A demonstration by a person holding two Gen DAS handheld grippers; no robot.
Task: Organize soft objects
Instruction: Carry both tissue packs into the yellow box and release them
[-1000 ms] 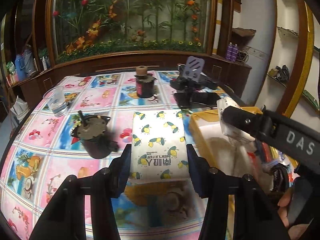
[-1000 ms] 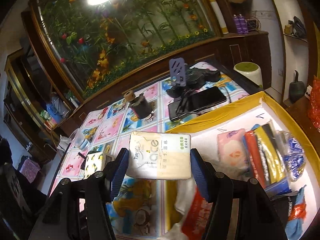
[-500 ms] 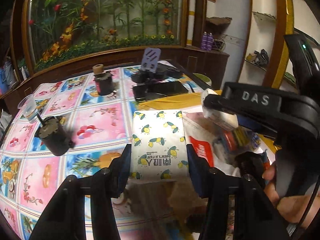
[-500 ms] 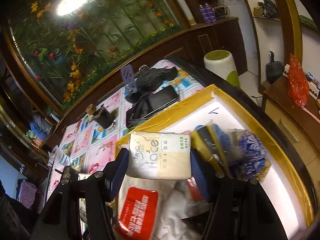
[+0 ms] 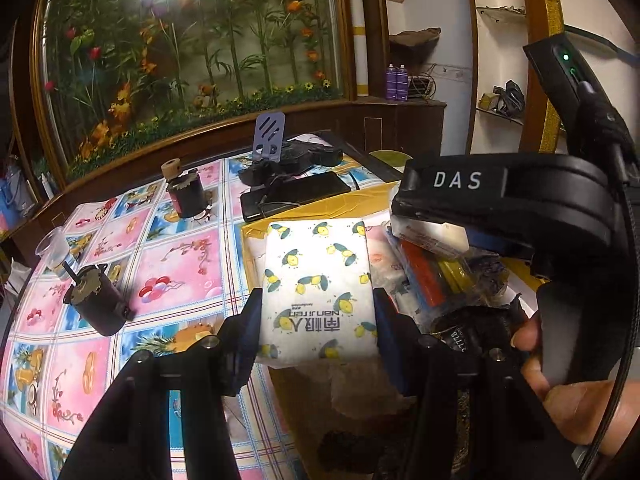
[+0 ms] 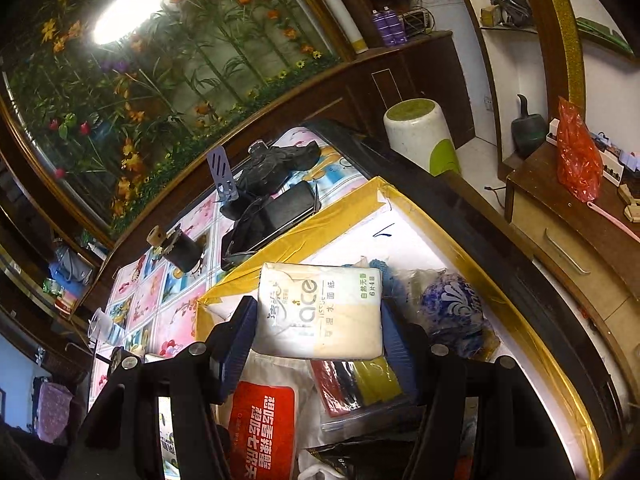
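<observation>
Left wrist view: left gripper (image 5: 318,322) clamped on a lemon-print tissue pack (image 5: 318,280), held over the near-left edge of a yellow-rimmed box (image 5: 256,230); right gripper body w/ a hand (image 5: 576,408) at right. Only the right wrist view shows the right gripper (image 6: 320,336) clamped on a cream tissue pack (image 6: 320,312) above the box interior, holding a red pouch (image 6: 262,424), blue-patterned bag (image 6: 452,312) & colored packets (image 6: 360,384).

Red packet (image 6: 262,424): lower part cut by frame bottom. Striped items (image 6: 356,384) under the cream tissue pack (image 6: 320,312): mostly covered. Box (image 5: 320,210) floor beneath lemon-print pack (image 5: 318,288): hidden.
</observation>
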